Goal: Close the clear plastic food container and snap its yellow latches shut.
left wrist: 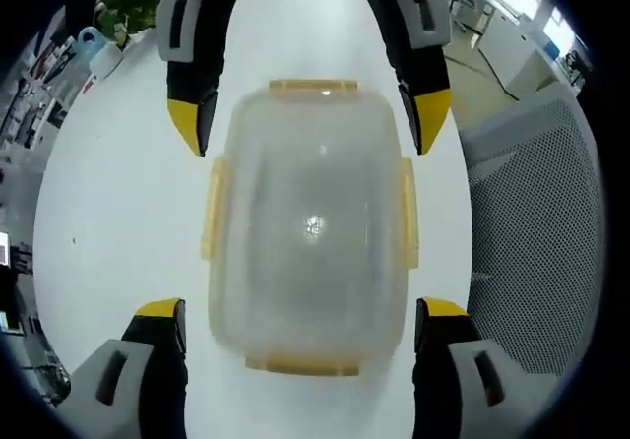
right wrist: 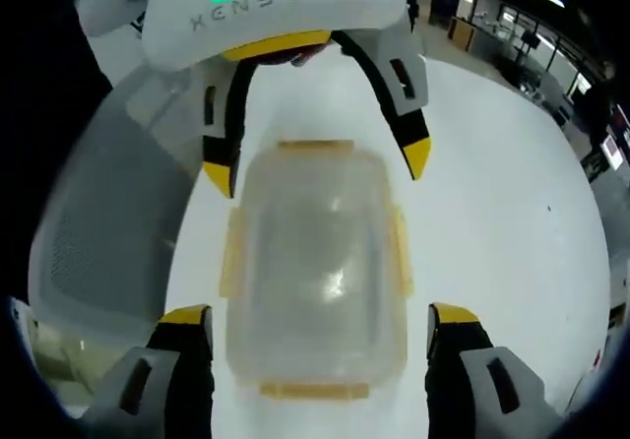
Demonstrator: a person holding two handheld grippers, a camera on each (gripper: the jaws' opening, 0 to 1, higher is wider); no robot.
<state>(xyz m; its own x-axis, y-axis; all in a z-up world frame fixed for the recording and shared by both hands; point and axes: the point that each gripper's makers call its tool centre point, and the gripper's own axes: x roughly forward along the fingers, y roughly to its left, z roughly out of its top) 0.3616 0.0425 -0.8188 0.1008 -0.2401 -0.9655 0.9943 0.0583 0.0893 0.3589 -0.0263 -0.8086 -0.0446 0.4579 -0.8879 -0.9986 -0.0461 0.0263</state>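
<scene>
Container (left wrist: pixel 310 227), clear plastic with lid on and yellow latches (left wrist: pixel 406 213) along its edges, sits on the white worktop (left wrist: pixel 118 213) between both tools. Left tool (left wrist: pixel 305 323) and right tool (right wrist: pixel 320 329) face each other across it, jaws wide, gripping nothing. Mesh chair (left wrist: pixel 536 222) stands beside the worktop.

the grey letters XENSE on the white top of the left gripper (right wrist: pixel 317 168), seen in the right gripper view, no other words to read
</scene>
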